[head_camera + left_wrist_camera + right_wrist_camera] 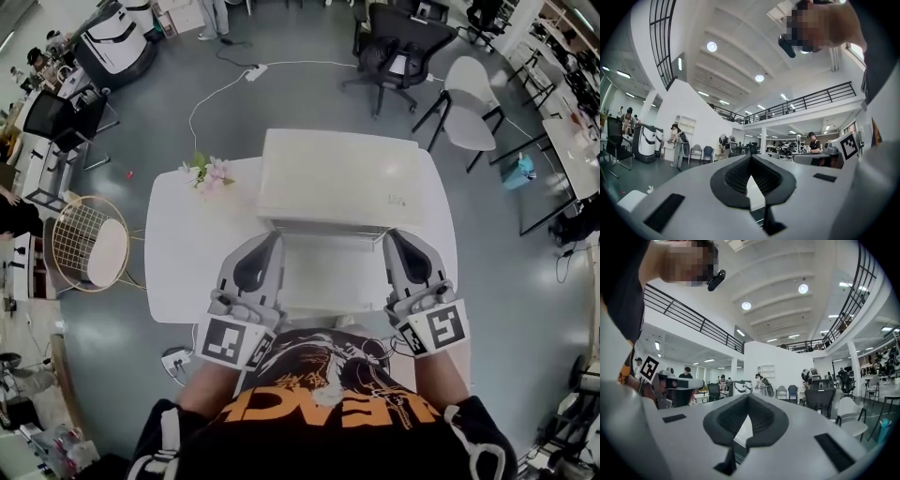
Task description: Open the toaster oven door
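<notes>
Toaster oven (337, 178): a white box at the middle of the white table (187, 253), with its near face turned toward the person. A pale panel (333, 272) runs from the oven's near edge toward the near edge of the table. This is judged to be the door. A thin grey strip crosses its far edge where it meets the oven top. The steep downward view does not show whether the panel stands upright and closed or lies folded down.

Left gripper (275, 236): at the left edge of the panel, pointing toward the oven. In the left gripper view the jaws (750, 159) meet at the tips with nothing between them, and only a pale sliver shows below the pads.

Right gripper (392, 234): at the right edge of the panel, mirroring the left. In the right gripper view the jaws (747, 397) are likewise drawn together and empty.

Both gripper cameras look out over the room and ceiling. Neither shows a handle or the oven.

Task status, as a judgement: no gripper is clamped on the door, and no handle contact is visible. If the door is closed, the whole task is left: find the handle at the far edge of the panel, engage it, and swing the door toward the near side. A spray of flowers (208, 173) lies on the table's far left, well apart from the door's path.
</notes>
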A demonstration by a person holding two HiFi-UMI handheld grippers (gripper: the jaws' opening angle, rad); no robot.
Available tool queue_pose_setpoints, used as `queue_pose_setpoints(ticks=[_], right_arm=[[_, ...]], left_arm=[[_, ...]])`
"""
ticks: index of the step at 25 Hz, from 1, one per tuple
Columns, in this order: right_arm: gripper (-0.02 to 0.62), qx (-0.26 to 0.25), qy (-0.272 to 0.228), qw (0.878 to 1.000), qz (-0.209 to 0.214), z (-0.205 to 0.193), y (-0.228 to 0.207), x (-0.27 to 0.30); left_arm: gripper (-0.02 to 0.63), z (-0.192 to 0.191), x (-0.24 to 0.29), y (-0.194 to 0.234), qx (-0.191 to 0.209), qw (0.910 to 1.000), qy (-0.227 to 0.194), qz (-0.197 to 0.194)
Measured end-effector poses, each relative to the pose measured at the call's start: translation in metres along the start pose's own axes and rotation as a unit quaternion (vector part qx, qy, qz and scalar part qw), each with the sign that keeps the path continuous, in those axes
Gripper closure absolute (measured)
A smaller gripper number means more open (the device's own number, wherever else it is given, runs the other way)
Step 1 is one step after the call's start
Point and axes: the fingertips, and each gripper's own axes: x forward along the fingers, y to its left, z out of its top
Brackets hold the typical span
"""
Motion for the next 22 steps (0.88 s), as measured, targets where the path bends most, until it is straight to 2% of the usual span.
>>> queue_pose_setpoints(ticks=[16,22], right_arm=[[0.581,0.002,0.011,1.000,0.017,-0.008,0.004,0.002],[0.581,0.003,0.014,1.000,0.026,-0.011,0.013,0.011]], left_arm=[[0.588,-0.004,-0.005,-0.004,0.005,0.9999,0.006,0.010],[0.588,-0.009,-0.011,0.007,0.002,0.9998,0.012,0.018]])
